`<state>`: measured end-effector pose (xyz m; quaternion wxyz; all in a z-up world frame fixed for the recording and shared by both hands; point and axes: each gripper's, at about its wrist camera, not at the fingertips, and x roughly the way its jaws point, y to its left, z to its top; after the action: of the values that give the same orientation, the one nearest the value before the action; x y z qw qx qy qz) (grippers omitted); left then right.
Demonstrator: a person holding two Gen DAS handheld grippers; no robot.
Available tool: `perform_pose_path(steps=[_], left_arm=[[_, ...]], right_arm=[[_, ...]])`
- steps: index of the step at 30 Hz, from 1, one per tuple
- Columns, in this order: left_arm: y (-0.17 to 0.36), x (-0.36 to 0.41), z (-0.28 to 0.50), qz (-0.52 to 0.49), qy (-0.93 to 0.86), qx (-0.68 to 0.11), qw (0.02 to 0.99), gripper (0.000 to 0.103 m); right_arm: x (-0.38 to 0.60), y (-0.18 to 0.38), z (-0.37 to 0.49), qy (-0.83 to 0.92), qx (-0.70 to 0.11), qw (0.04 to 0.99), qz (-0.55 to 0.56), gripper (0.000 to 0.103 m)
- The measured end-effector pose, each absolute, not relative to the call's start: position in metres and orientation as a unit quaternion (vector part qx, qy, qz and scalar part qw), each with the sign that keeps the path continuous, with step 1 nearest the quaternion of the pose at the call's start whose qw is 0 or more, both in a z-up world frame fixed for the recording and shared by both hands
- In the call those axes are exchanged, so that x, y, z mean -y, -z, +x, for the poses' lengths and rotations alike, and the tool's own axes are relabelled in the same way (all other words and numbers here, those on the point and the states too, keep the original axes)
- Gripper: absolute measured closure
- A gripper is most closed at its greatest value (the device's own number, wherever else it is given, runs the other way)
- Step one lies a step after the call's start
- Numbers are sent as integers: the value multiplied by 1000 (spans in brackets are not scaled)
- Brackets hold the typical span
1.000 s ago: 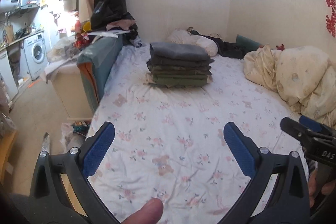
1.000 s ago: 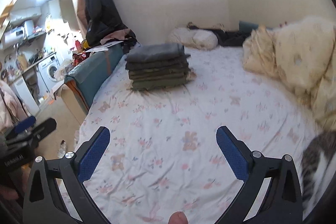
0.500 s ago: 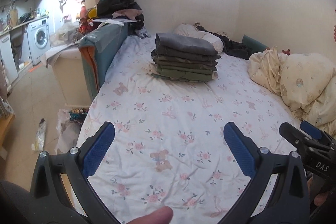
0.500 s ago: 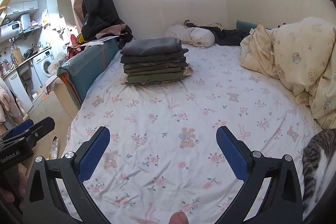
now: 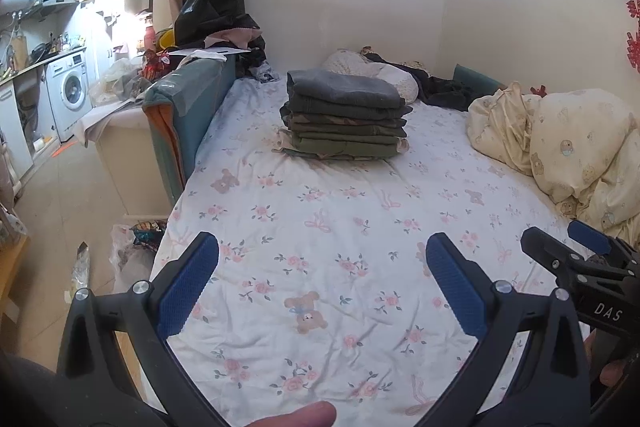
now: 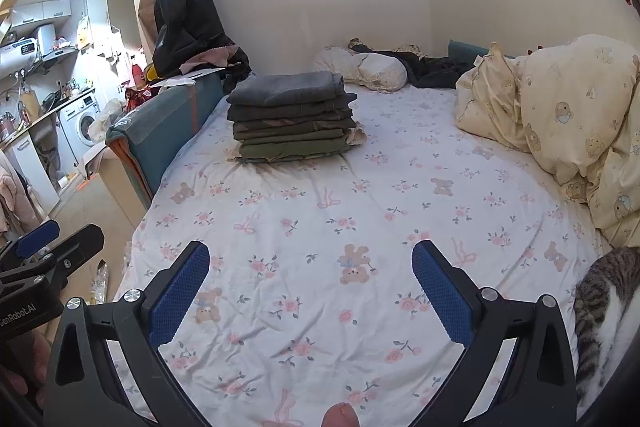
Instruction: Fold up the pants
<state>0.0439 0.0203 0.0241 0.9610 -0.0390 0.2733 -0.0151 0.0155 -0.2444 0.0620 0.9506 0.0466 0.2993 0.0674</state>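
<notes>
A stack of several folded pants (image 5: 346,115), grey on top and olive and camouflage below, sits on the far part of the bed (image 5: 320,227); it also shows in the right wrist view (image 6: 290,123). My left gripper (image 5: 322,291) is open and empty over the near part of the floral sheet. My right gripper (image 6: 310,291) is open and empty over the sheet too. Each gripper shows at the edge of the other's view: the right gripper (image 5: 580,267) and the left gripper (image 6: 44,259). No loose pants lie on the sheet in front of me.
A crumpled cream duvet (image 6: 560,131) is heaped on the bed's right side. A tabby cat (image 6: 604,307) lies at the near right edge. Pillows and dark clothes (image 5: 400,75) lie at the head. A teal padded board (image 5: 180,115) borders the left side; a washing machine (image 5: 70,95) stands beyond.
Both grippers have shifted slightly over the sheet and stayed open. The cat at the right edge of the right wrist view has come further into view.
</notes>
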Motion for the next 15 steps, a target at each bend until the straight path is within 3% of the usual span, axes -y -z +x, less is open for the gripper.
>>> perform_pose_path(steps=[15], left_arm=[[-24, -26, 44, -46, 3, -276, 960, 1]], right_arm=[[247, -63, 17, -69, -297, 951, 46, 0]])
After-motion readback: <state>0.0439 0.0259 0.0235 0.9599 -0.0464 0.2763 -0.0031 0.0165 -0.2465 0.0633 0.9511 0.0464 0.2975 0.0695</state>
